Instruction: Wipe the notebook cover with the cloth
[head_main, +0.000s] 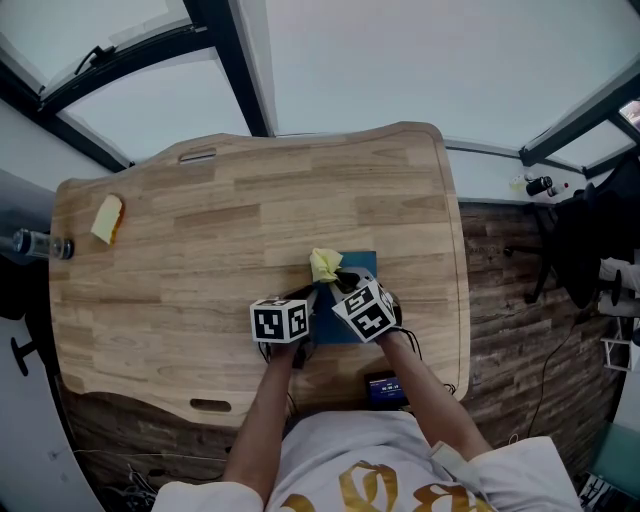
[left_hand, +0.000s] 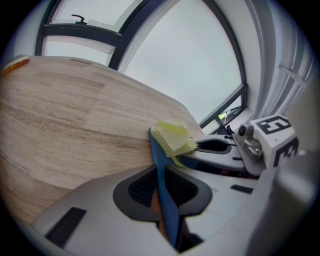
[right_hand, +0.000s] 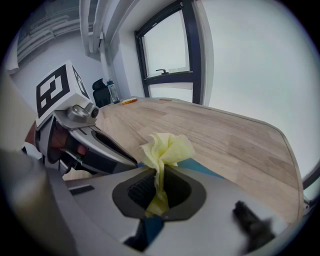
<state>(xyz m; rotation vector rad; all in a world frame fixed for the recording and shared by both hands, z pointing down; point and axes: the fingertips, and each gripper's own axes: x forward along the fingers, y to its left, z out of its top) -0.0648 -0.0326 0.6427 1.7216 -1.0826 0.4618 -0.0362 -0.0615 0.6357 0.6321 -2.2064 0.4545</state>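
Near the front edge of the wooden counter (head_main: 200, 250), right of centre, sits the blue notebook (head_main: 358, 262), just ahead of the person's two arms. The left tongs (left_hand: 162, 187) are closed on the notebook's near edge, so the thin blue cover runs straight up between the two dark pads. The right tongs (right_hand: 159, 192) pinch a yellow cloth (right_hand: 167, 147), which bunches out above their tips over the notebook's far left corner. The two tongs are side by side, nearly touching. Well apart, by the counter's far left edge, lie a small yellow piece (head_main: 107, 218) and a bottle (head_main: 40, 244).
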